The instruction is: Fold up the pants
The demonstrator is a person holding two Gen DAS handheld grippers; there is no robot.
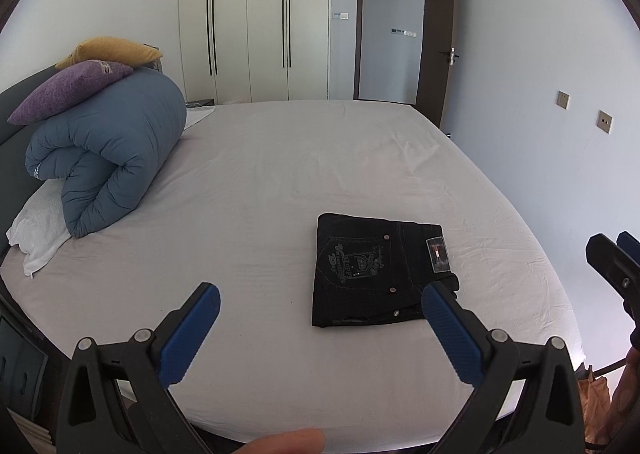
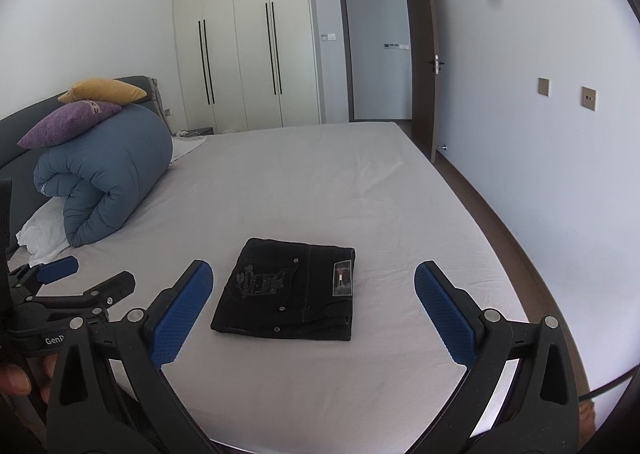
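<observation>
Left claw (image 1: 320, 306) spread wide, nothing between the blue pads, hanging above the near edge of the bed (image 1: 280, 158); a fingertip (image 1: 288, 442) shows at the bottom of its view. Right claw (image 2: 314, 286) also spread wide, empty, over the same edge. The left claw's body appears at the left of the right wrist view, with partial white lettering "GenR…" on it, rest cut off. Pants (image 2: 286, 290): black jeans, folded into a compact rectangle, lying flat on the sheet just ahead of both claws, touching neither. Back pocket faces up with grey embroidery, lettering too small to read; a small rectangular label (image 2: 343, 277) sits at the waistband, text unreadable. Bed has a pale, lightly wrinkled sheet. At the head end: rolled blue duvet (image 1: 108, 158), purple cushion (image 1: 68, 88) and yellow cushion (image 1: 110, 50) stacked on it, white pillow (image 1: 38, 226) under it, dark headboard behind. Room: cream wardrobe (image 1: 252, 18) with long black handles, open brown door (image 1: 440, 38), wall sockets (image 1: 604, 121) on the right wall.
</observation>
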